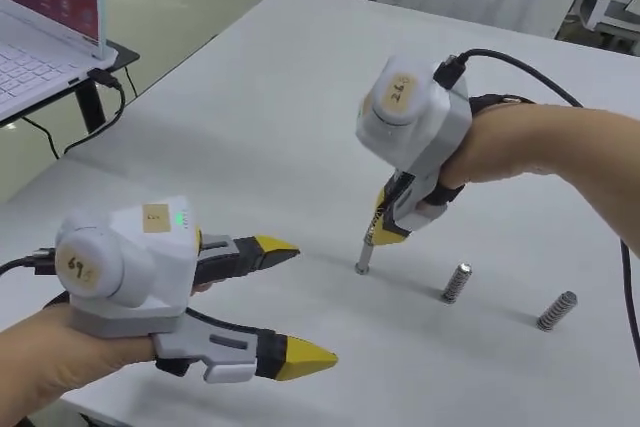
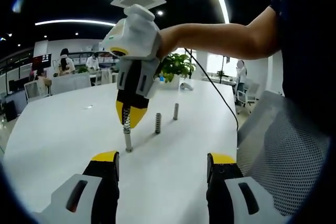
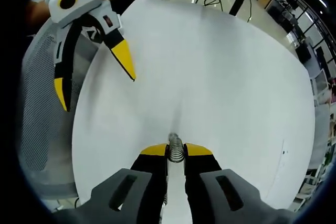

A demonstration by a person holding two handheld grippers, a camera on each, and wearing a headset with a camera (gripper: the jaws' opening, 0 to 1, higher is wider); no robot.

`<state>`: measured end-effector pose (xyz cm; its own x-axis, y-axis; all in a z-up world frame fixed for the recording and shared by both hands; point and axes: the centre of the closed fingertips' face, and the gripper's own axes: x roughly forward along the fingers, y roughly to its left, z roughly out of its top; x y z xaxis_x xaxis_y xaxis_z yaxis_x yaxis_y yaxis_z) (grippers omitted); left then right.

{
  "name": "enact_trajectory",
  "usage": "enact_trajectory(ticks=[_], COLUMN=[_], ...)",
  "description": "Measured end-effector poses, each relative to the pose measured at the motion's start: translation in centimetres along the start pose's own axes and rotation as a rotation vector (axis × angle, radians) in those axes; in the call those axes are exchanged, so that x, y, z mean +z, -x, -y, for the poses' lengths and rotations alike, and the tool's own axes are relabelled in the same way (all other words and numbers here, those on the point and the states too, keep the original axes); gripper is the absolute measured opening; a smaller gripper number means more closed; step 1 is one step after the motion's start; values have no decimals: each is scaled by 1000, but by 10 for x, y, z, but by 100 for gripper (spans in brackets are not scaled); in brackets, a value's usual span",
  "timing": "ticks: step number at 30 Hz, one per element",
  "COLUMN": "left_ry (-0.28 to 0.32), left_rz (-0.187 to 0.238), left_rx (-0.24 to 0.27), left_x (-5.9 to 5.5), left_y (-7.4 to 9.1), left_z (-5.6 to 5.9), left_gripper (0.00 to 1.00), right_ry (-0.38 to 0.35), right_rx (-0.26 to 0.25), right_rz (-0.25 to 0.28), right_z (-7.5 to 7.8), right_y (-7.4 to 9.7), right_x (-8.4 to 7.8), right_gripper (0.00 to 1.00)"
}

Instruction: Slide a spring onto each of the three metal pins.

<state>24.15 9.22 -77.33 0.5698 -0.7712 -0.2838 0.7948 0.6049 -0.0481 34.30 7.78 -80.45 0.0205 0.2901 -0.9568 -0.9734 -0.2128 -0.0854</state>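
One spring [image 3: 177, 148] is pinched between the jaws of the right gripper [image 1: 388, 232], upright to thread the pin [image 1: 362, 259] beneath them (left gripper [image 2: 164, 157] gapes wide, idle).

Your right gripper [image 1: 385, 235] hides the upper end of the spring [image 1: 377, 221] above the pin [image 1: 362, 257]. Far left of that pin, the laptop [image 1: 40, 37] runs off the picture's edge, its screen text unreadable.
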Motion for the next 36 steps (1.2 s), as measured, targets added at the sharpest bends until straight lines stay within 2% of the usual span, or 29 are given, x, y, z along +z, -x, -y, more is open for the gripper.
enact_trajectory(ticks=[10,21,36], left_ry=[-2,2,3], left_rz=[3,3,-1], left_rx=[1,4,2], left_x=[3,1,-2], left_y=[0,0,1], left_z=[0,0,-3], left_gripper=[63,63,62], right_ry=[-7,-13,-39], right_rx=[13,44,51], right_rz=[-35,-52,-65], right_z=[1,-14,-19], right_y=[-17,-30,-44], right_x=[-2,-4,-10], right_gripper=[9,9,9])
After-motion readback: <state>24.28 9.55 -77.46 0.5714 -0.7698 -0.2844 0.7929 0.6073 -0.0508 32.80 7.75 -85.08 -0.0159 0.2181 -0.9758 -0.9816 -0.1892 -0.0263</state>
